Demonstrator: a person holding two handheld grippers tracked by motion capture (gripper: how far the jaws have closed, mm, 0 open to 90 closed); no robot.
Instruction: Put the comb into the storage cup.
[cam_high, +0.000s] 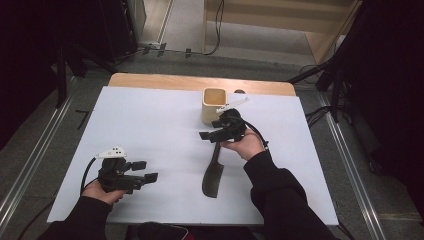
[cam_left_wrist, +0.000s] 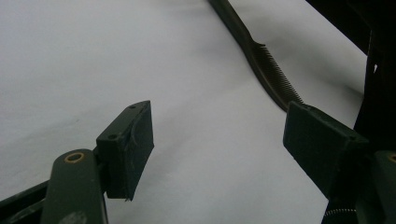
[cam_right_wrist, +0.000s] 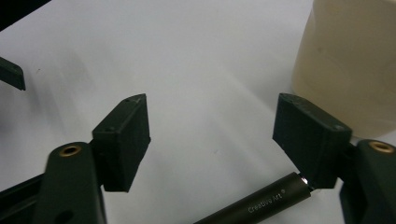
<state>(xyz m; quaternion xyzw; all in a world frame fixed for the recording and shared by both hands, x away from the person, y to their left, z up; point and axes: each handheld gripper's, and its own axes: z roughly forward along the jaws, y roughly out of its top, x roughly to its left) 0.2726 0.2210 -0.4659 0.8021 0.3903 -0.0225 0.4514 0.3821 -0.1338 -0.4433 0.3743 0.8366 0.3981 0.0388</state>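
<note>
A long black brush (cam_high: 212, 175) with a slim handle lies on the white table (cam_high: 150, 115), its handle end toward a cream cup (cam_high: 214, 105). My right gripper (cam_high: 209, 130) hovers low over that handle end, just in front of the cup. Its jaws stand open in the right gripper view (cam_right_wrist: 212, 107), with the printed handle tip (cam_right_wrist: 261, 205) lying between them close by the right pad and the cup (cam_right_wrist: 350, 60) at upper right. My left gripper (cam_high: 150, 170) rests open near the front left. It holds nothing (cam_left_wrist: 217, 109), and the brush's bristles (cam_left_wrist: 275, 74) lie beyond it.
A strip of bare wood (cam_high: 200, 82) shows at the table's far edge. Metal rails (cam_high: 35, 155) and cables run along the floor on both sides. Dark stands flank the back corners.
</note>
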